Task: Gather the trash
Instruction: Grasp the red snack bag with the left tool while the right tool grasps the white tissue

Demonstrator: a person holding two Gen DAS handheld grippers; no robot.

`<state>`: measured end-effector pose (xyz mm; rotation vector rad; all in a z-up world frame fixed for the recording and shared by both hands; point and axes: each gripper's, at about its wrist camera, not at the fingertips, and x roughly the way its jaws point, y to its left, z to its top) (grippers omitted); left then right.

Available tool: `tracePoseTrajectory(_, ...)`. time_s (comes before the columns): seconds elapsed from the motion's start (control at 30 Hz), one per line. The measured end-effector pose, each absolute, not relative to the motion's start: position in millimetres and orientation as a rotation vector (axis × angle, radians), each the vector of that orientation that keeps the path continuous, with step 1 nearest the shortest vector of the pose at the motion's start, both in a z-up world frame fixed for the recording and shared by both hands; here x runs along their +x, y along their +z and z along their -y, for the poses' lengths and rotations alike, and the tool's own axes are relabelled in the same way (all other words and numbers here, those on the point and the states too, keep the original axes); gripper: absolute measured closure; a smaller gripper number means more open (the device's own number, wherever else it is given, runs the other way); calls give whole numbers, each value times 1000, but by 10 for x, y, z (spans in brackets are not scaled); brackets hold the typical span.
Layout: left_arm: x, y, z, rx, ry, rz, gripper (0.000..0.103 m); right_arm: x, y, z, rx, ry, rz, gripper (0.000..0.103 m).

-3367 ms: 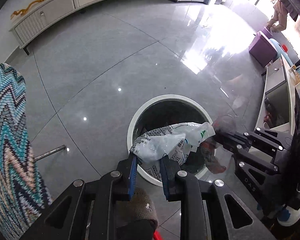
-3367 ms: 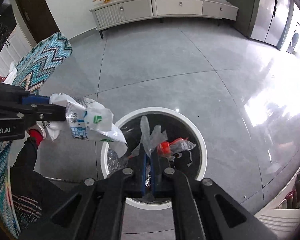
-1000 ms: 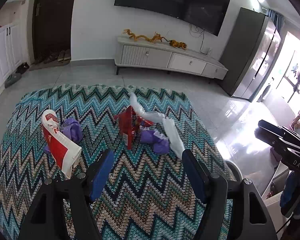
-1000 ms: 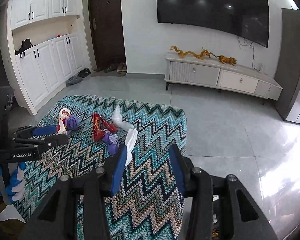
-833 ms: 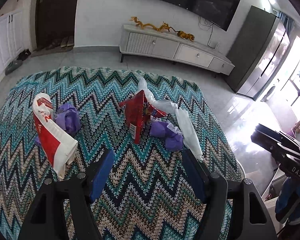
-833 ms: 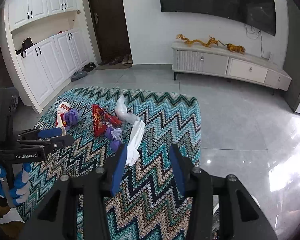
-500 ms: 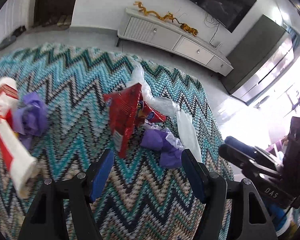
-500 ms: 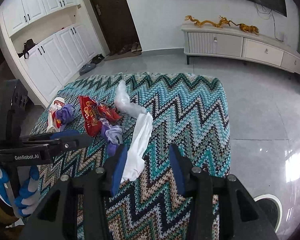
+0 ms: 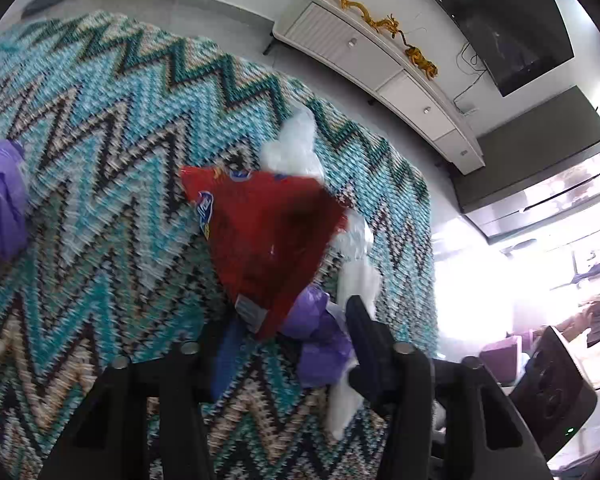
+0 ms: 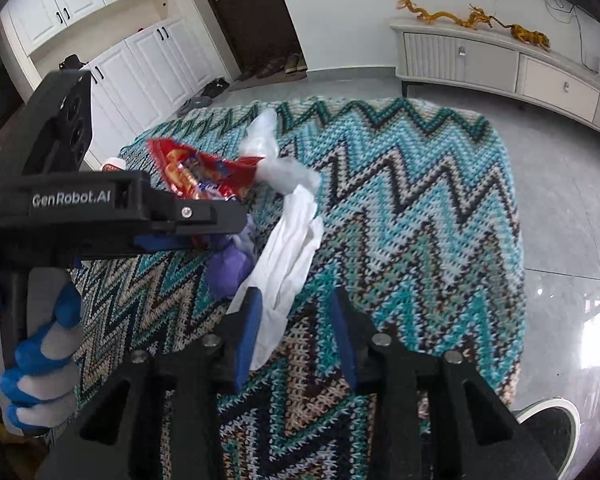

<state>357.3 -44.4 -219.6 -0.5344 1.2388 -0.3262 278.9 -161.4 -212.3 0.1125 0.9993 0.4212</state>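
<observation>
Both grippers are down over the zigzag rug (image 10: 420,208), and both sets of fingers are closing as we watch. The left gripper (image 9: 288,344) brackets the bottom corner of the red snack wrapper (image 9: 272,232), with the purple crumpled bag (image 9: 320,340) crowding in between the fingers too; the pads do not look pressed onto anything yet. That is the first risk: the fingers may catch wrapper and purple bag together, or only the thin corner of the foil, and a slick corner could slide out on the lift.

Over on the right, the right gripper (image 10: 296,332) is spread either side of the tail of the white tissue (image 10: 292,256), which lies against the left-hand pad while the other pad stands clear. The tissue is limp and flat on the knit, so the fingers may pinch rug yarn along with it, or nip just an edge and tear it.

Note the crowding: the clear plastic bag (image 10: 272,156) touches both wrapper and tissue, so lifting one may drag the others. The two grippers work right beside each other and could knock together.

The bin (image 10: 548,420) peeks in at the lower right corner, off the rug. A second purple piece (image 9: 0,200) waits further left.
</observation>
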Motion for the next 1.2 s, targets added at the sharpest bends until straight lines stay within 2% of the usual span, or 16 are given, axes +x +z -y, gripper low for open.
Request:
tracePoseTrajectory(0.1, 3545, -2220, 528, -533, -324, -1233, 64, 2783, -2133, 1564, 114, 435, -999, 78)
tracePoseTrajectory(0.23, 3476, -2242, 522, -579, -339, -1231, 67, 2777, -2128, 1491, 109, 459, -1009, 94)
tracePoseTrajectory(0.3, 3425, -2250, 501, -592, -348, -1231, 68, 2743, -2117, 1481, 115, 467, -1009, 98)
tracePoseTrajectory(0.63, 3146, -2247, 261, -621, -366, -1234, 68, 2404, -1984, 1620, 121, 443, -991, 101)
tracePoseTrajectory(0.87, 3091, -2159, 281, -529, -377, -1251, 66, 2227, -1888, 1589, 98, 431, -993, 101)
tracePoseTrajectory(0.97, 3118, -2168, 315, -512, -359, -1248, 57, 2198, -1914, 1557, 80, 428, -1018, 101)
tracePoseTrajectory(1.03, 3101, -2161, 329, -500, -344, -1242, 42, 2216, -1941, 1556, 76, 427, -1031, 101)
tracePoseTrajectory(1.13, 3160, -2151, 283, -513, -314, -1234, 35, 2212, -1968, 1557, 75, 429, -1045, 101)
tracePoseTrajectory(1.2, 3208, -2194, 215, -540, -289, -1244, 34, 2228, -1980, 1558, 78, 434, -1050, 101)
